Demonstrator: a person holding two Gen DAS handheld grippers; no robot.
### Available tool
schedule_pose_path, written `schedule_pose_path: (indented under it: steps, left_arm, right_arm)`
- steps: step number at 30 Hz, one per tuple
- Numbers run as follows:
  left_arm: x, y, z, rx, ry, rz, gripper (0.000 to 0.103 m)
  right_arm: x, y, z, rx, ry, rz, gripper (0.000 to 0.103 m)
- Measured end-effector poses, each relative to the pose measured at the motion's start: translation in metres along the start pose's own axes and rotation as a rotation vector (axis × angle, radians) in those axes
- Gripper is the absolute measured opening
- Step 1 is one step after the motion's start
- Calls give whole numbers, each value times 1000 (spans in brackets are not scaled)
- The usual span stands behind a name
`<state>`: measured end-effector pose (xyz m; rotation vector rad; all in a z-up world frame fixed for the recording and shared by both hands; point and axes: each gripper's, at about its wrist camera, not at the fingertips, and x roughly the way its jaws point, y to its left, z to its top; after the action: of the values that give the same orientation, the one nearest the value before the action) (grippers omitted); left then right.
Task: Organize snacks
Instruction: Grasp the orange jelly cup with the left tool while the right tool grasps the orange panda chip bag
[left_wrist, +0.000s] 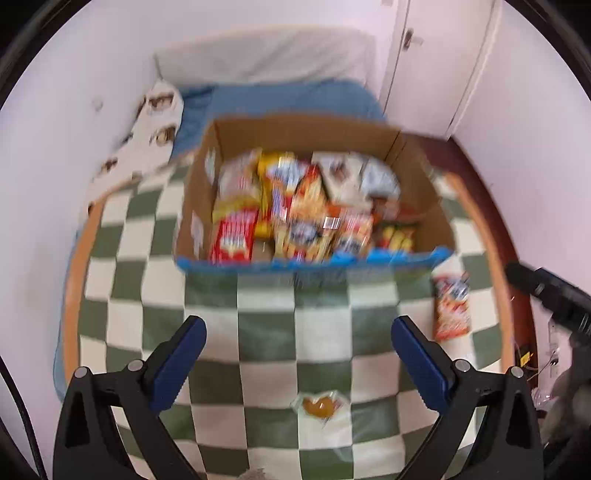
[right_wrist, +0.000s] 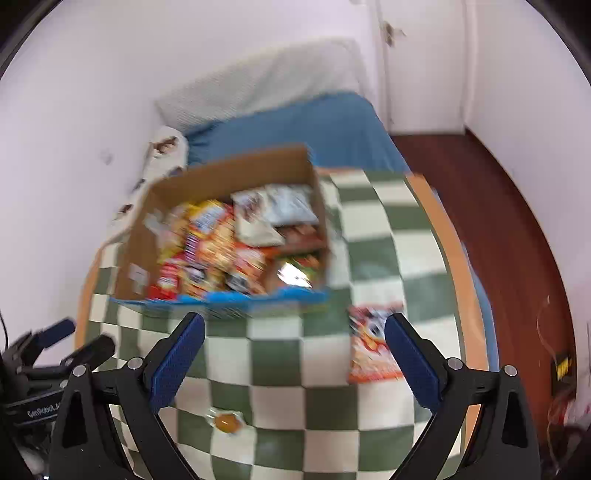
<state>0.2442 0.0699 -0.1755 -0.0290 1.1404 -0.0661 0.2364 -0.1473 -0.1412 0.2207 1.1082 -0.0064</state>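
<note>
Right wrist view | right gripper (right_wrist: 293, 343) wide open, nothing held; left gripper (left_wrist: 298, 347) likewise | loose snack packet (right_wrist: 373, 343) lies flat, lower right, near cardboard box (right_wrist: 229, 173) | judged light, crinkly, slippery; edge pinch advised | small wrapped sweet (right_wrist: 226, 422) bottom centre.

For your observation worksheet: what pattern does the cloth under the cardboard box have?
The cloth has a green-and-white checkerboard pattern, clearest in the left wrist view.
</note>
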Motion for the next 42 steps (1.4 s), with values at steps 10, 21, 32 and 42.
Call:
schedule_pose_path:
  steps: [10, 21, 32, 42]
  left_arm:
    - [123, -7, -65, -42, 306, 78, 103]
    - [145, 10, -92, -90, 404, 108, 103]
    - [137, 20, -122, -103, 448, -3, 102]
    - [191, -13, -152, -81, 568, -130, 74]
  right_arm:
    - [159, -80, -21, 76, 286, -72, 100]
    - [197, -60, -48, -77, 305, -140, 57]
    - [166, -14, -158, -140, 465, 38, 56]
    - [180, -25, -181, -83, 519, 37, 63]
